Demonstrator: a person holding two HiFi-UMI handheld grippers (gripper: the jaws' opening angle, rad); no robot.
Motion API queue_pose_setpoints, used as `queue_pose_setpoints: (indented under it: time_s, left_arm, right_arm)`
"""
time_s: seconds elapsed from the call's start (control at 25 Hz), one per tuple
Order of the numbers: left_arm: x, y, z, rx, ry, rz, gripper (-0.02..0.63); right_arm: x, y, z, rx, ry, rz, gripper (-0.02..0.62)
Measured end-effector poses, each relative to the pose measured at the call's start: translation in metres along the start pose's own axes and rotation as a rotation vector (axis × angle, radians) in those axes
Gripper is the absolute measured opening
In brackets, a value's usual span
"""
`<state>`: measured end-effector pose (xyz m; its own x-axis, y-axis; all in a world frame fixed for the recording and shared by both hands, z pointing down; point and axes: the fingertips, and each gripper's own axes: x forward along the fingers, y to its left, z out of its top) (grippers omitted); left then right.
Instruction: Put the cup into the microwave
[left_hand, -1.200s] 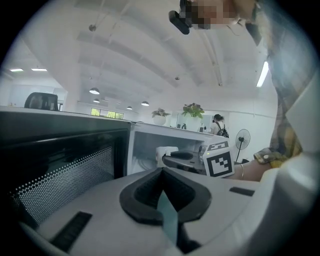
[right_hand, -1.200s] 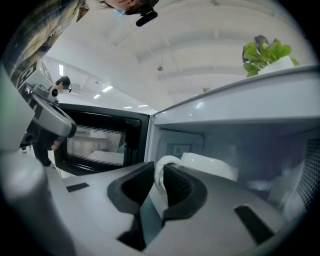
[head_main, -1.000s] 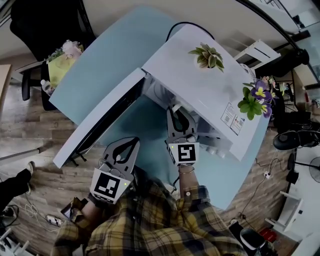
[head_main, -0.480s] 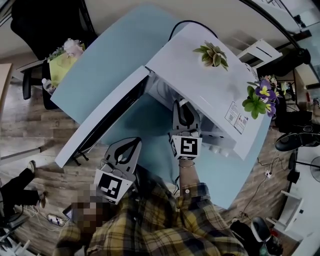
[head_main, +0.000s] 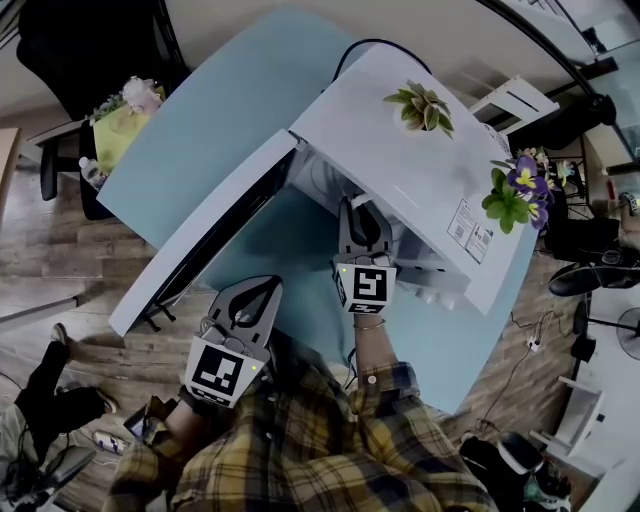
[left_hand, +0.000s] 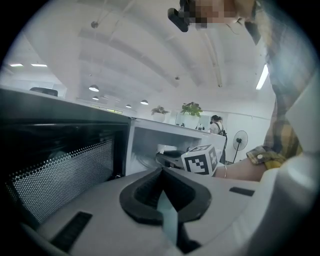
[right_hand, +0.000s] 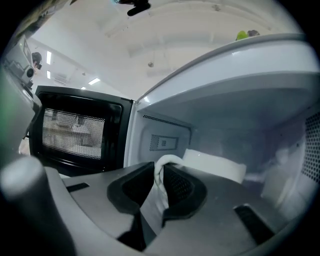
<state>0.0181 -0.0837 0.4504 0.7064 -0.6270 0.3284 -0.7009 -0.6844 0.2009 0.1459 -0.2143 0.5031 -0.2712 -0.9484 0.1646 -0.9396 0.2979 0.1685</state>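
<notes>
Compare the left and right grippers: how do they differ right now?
The right gripper reaches inside the microwave; the left gripper hangs outside, by the open door. The right gripper's jaws clamp the cup by its handle; the left's are together on nothing. Both point toward the microwave.

A pale blue tabletop with a rounded edge stands on a floor of grey-brown wooden planks. A black office chair sits at the table's far left corner, just beside a yellow-green bundle topped with flowers. On the floor to the right lie a small white socket block and thin cables. The left gripper view shows a white ridged ceiling with small round lamps, a bright strip light and a white standing fan by a pale wall
</notes>
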Motion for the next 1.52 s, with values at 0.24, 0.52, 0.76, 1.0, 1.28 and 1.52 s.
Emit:
queue_pose_setpoints:
  time_s: [0.24,0.52,0.76,1.0,1.28,1.52]
  left_arm:
    - [-0.002,0.003,0.001,0.004,0.001,0.000,-0.008]
    - [-0.002,0.004,0.001,0.003,-0.001,0.004,-0.008]
    - [-0.004,0.007,0.001,0.000,0.003,0.012,-0.008]
    - [-0.002,0.007,0.003,0.004,0.002,0.009,-0.008]
    - [-0.001,0.006,0.003,0.005,0.006,0.005,-0.008]
    - [0.001,0.006,0.002,-0.002,0.002,0.007,-0.008]
  right_arm:
    - [0.003,0.005,-0.007,0.018,0.034,0.005,0.057]
    - [0.006,0.009,-0.019,0.023,0.075,0.006,0.055]
    - [0.007,0.007,-0.023,0.061,0.079,0.008,0.055]
    - [0.007,0.009,-0.026,0.069,0.088,0.021,0.058]
    - [0.004,0.010,-0.025,0.070,0.085,0.037,0.075]
    - [-0.003,0.014,-0.023,0.094,0.095,0.059,0.083]
